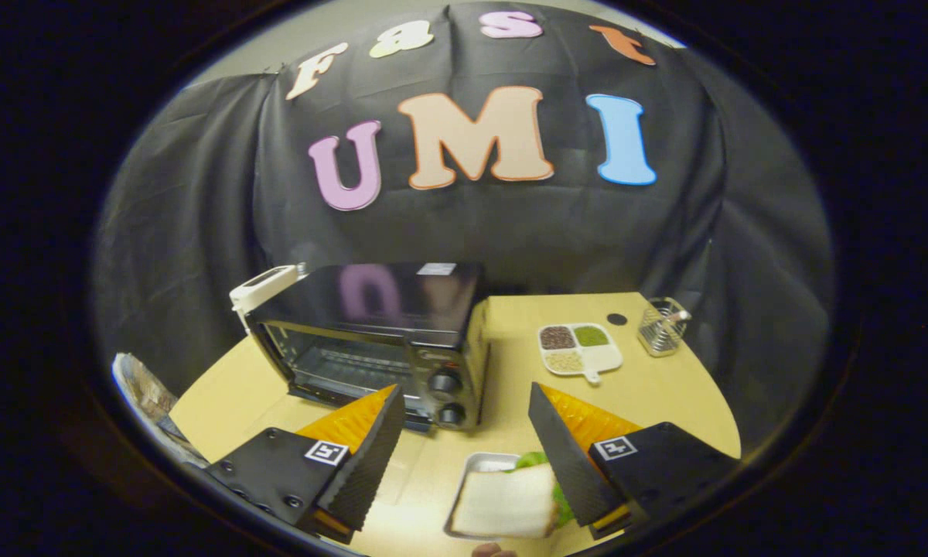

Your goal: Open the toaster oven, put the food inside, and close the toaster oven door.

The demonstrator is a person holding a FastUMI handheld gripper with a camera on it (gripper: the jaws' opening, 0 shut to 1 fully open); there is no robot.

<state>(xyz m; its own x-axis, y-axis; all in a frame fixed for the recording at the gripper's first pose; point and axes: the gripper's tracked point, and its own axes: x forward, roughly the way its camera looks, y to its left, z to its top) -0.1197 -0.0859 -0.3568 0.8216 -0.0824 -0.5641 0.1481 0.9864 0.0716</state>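
The tool (pixel 464 433) hangs above the worktop (pixel 665 402) with its two fingers spread wide and nothing between them. Just below and between the fingers sits the food: a sandwich (pixel 506 503) of pale bread with green leaf poking out at the far and right edges, lying in a small metal tray (pixel 479 464). Bread of this kind looks soft and light and would likely squash or shed its filling under a hard pinch, so my judgement is that the stiff tray rim is the better place to take hold; thin and shiny, it may be slippery, and a tilt could let the sandwich slide. Beyond the left finger stands the oven (pixel 379 340), a boxy thing with a glossy black top that mirrors the wall, a glass-fronted door (pixel 340 363) through which a wire rack shows, and two round knobs (pixel 447 396) stacked on the right-hand panel. The door appears to be closed; its handle is hard to make out, so where to grip it I cannot tell. It is probably hinged low and stiff, wanting a steady pull, not force. Further back on the smooth, pale wood-look worktop lie a white divided dish (pixel 580 348) with brown, green and pale grains, and a wire-mesh cup (pixel 661 326). A white device (pixel 263 286) pokes out behind the oven's left corner.
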